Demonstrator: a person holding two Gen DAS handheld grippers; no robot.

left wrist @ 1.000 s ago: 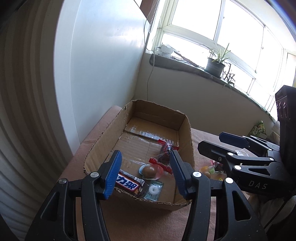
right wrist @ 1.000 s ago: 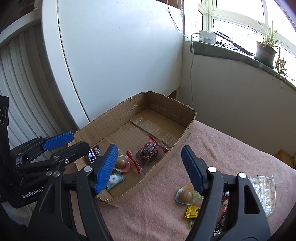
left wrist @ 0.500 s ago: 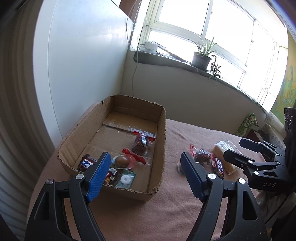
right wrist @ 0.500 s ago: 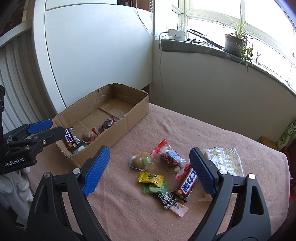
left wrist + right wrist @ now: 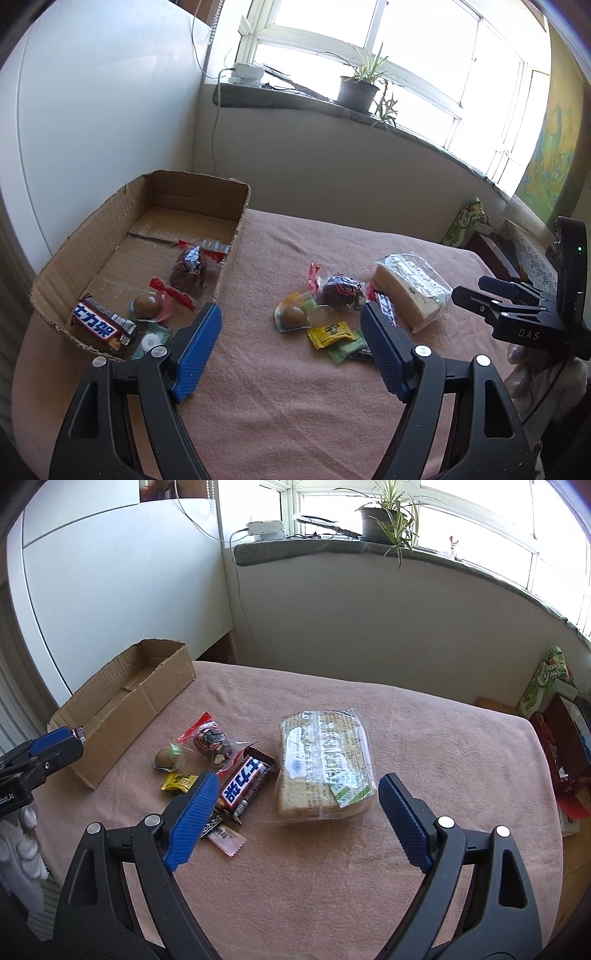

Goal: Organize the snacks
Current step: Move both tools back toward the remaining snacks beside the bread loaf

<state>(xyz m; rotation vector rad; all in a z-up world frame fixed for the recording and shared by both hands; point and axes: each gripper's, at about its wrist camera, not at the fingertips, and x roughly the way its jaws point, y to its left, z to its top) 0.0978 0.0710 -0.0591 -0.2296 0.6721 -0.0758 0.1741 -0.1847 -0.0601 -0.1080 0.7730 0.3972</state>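
Observation:
A cardboard box at the table's left holds a chocolate bar, a brown jelly cup, a dark wrapped snack and a small white candy. Loose snacks lie on the pink cloth: a bread pack, a chocolate bar, a jelly cup, a dark snack pack and a yellow candy. My left gripper is open and empty, above the cloth just right of the box. My right gripper is open and empty, in front of the bread pack.
The box shows at the left in the right wrist view. A wall and windowsill with a potted plant stand behind the table. Green and red boxes sit off the table's right edge. The white wall panel is close on the left.
Both grippers have swung right, away from the box and toward the loose snacks. Both stay open and empty. No snack has moved.

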